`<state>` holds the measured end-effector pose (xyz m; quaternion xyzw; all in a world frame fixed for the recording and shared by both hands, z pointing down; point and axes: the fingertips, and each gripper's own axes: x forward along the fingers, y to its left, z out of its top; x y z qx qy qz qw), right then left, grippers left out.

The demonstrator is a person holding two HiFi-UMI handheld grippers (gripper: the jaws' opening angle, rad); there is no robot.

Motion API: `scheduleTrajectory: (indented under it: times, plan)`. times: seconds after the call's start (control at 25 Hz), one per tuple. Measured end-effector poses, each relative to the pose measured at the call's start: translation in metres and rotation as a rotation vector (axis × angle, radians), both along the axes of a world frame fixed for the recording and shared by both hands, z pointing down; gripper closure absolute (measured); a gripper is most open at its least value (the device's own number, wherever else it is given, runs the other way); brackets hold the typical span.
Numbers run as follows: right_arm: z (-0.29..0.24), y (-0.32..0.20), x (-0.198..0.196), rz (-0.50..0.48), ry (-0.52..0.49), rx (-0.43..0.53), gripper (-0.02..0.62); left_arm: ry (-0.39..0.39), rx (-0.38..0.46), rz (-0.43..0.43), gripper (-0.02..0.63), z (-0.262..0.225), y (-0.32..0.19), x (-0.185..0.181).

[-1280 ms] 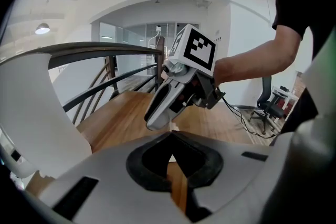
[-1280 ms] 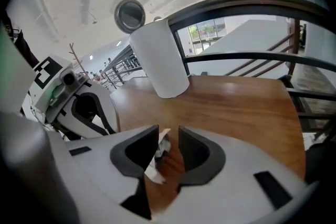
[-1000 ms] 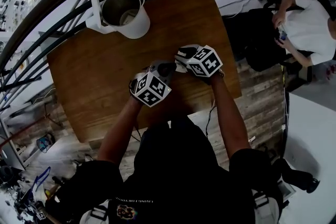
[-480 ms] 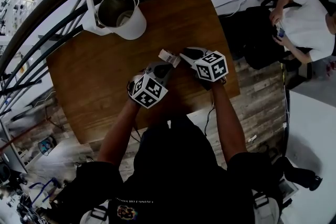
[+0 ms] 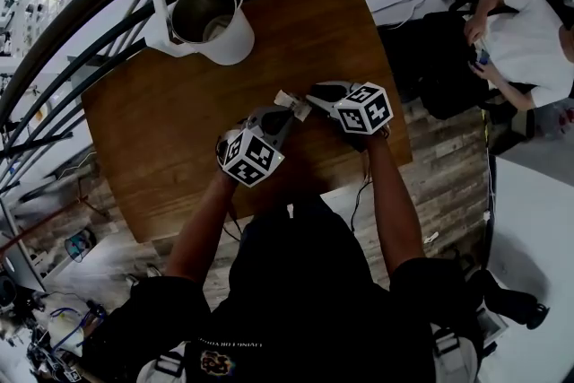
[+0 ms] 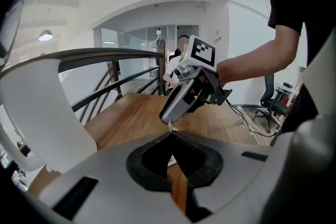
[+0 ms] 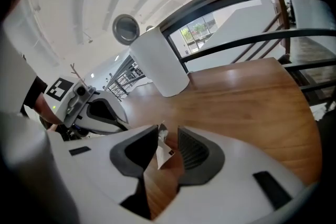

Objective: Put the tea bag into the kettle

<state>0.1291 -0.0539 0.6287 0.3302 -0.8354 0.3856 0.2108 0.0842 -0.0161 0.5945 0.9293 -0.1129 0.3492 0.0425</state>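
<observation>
Jaws of the right gripper [image 7: 167, 136] clamp the tea bag [image 7: 163, 150] just above the table [image 5: 161, 139]. The left gripper [image 6: 170, 135] is closed tight, its tips meeting the bag's other edge. I judge the kettle [image 5: 211, 22] well apart, far-left of the 2 grippers, mouth up, with the left one nearer.

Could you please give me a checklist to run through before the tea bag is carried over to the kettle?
1. Left gripper jaws shut on the small white paper tea bag: ok.
2. Right gripper jaws pressing on the tea bag: cannot tell; they stand slightly apart on either side of it.
3. White kettle with a steel inside upright on the brown wooden table: ok.
4. Kettle mouth open: ok.
5. Tea bag free of any wrapper: cannot tell.
</observation>
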Motion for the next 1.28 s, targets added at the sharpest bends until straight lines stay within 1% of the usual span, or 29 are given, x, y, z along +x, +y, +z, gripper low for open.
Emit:
scheduleTrajectory:
  times: [0.28,0.4,0.48,0.76,0.88,1.0,1.12,1.28]
  plan:
    - [-0.002,0.018,-0.009,-0.108,-0.030,-0.024,0.479,0.002,0.006,0.006,0.601,0.000,-0.006,-0.010]
    - [-0.001,0.024,-0.014,-0.130,-0.034,-0.037,0.479,0.004,0.004,0.004,0.601,-0.001,-0.007,-0.011]
    - [0.001,0.028,-0.016,-0.128,-0.035,-0.045,0.477,0.005,0.005,0.003,0.601,-0.002,-0.008,-0.011]
    - [0.009,0.033,-0.019,-0.065,-0.007,-0.037,0.477,0.012,0.003,-0.005,0.601,-0.001,-0.012,-0.014]
    - [0.010,0.035,-0.019,-0.020,-0.016,-0.034,0.477,0.024,-0.007,-0.008,0.601,0.000,-0.013,-0.015]
    - [0.012,0.034,-0.018,0.034,-0.035,-0.037,0.479,0.051,-0.029,-0.016,0.601,0.001,-0.013,-0.016]
    - [0.014,0.034,-0.018,0.061,-0.052,-0.045,0.479,0.080,-0.058,-0.006,0.601,0.001,-0.010,-0.016]
    - [0.015,0.027,-0.013,0.087,-0.031,-0.035,0.479,0.098,-0.091,0.004,0.601,0.004,-0.009,-0.019]
